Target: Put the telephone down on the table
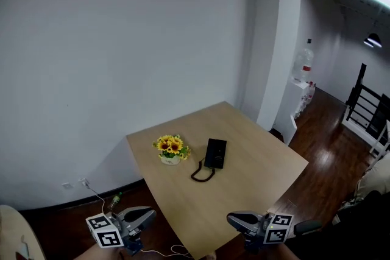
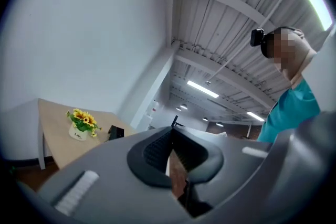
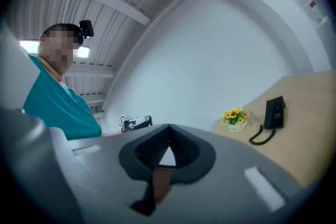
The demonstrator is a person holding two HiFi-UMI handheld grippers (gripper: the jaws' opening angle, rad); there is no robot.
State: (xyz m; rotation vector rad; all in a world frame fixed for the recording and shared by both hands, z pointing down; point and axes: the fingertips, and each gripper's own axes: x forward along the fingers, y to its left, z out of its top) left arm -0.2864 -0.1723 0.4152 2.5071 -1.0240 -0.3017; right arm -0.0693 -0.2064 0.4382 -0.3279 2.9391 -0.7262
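Looked to me like the telephone (image 1: 216, 153) already lay flat mid-tabletop (image 1: 262, 189), just beside the sunflower pot (image 1: 171, 150), so the best bet was keeping clear of its curled cord (image 1: 202, 175). Left gripper (image 1: 148, 214) and right gripper (image 1: 235, 220) hovered level off the near corner, jaws pressed together on nothing.

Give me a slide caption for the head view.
Telephone and sunflower pot rest on the table; left tongs and right tongs, shut, hover off its edge.
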